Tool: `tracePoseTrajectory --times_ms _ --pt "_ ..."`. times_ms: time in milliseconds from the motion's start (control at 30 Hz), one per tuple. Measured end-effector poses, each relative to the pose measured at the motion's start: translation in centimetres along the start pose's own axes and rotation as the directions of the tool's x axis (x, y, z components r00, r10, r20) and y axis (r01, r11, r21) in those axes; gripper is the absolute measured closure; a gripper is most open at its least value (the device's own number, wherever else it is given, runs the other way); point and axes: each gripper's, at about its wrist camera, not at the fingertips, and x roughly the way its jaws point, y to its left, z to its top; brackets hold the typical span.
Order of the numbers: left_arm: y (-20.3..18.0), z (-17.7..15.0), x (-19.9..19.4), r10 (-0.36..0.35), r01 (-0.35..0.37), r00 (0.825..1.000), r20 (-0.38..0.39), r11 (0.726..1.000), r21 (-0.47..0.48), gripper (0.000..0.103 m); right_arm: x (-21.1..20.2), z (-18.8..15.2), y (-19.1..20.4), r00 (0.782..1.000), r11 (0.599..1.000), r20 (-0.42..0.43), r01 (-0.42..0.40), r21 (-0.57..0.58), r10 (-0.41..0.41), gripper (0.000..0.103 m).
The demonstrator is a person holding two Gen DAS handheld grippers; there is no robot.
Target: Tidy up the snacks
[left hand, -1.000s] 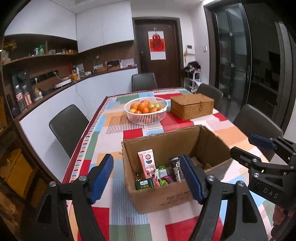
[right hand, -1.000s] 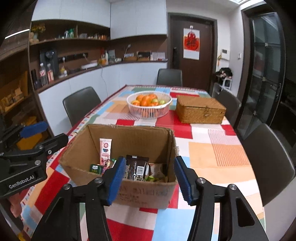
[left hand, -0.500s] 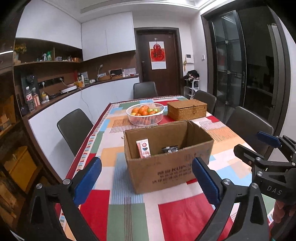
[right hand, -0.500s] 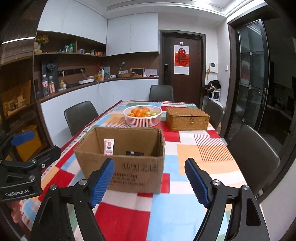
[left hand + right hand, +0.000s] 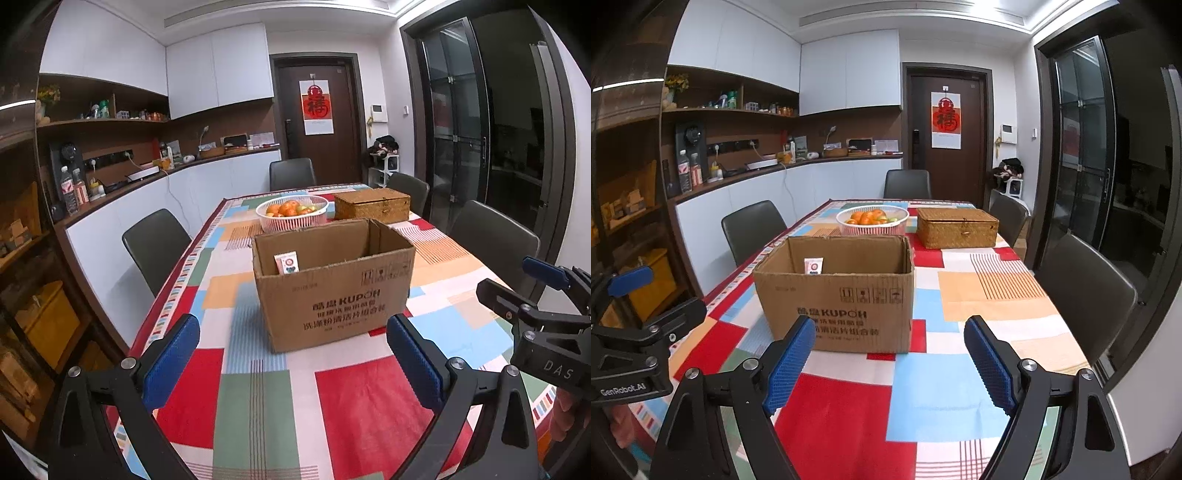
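An open cardboard box [image 5: 332, 280] [image 5: 834, 295] stands on the patchwork tablecloth [image 5: 369, 402]. A white and red snack packet [image 5: 287, 263] [image 5: 813, 266] leans upright against its inner back wall; the rest of the contents are hidden by the front wall. My left gripper [image 5: 291, 320] is open in front of the box, short of it, with nothing between its blue pads. My right gripper [image 5: 890, 322] is likewise short of the box, its jaws opening and empty. Each gripper shows at the edge of the other's view.
Behind the box sit a white basket of oranges [image 5: 291, 214] and a closed wicker box [image 5: 373, 205]. Dark chairs [image 5: 155, 243] [image 5: 1086, 280] line both long sides of the table. A counter with bottles runs along the left wall.
Both grippers have pulled back from over the box toward the near table edge and opened wider. The box now looks smaller, and its front wall hides most of the snacks.
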Motion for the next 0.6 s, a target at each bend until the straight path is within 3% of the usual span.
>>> tracePoseTrajectory --times_ms 600 --pt "-0.5 -1.7 -2.5 0.012 -0.012 1.0 0.025 1.0 0.018 0.0 -2.3 -2.3 0.3 1.0 1.0 0.007 -0.016 -0.003 0.016 0.02"
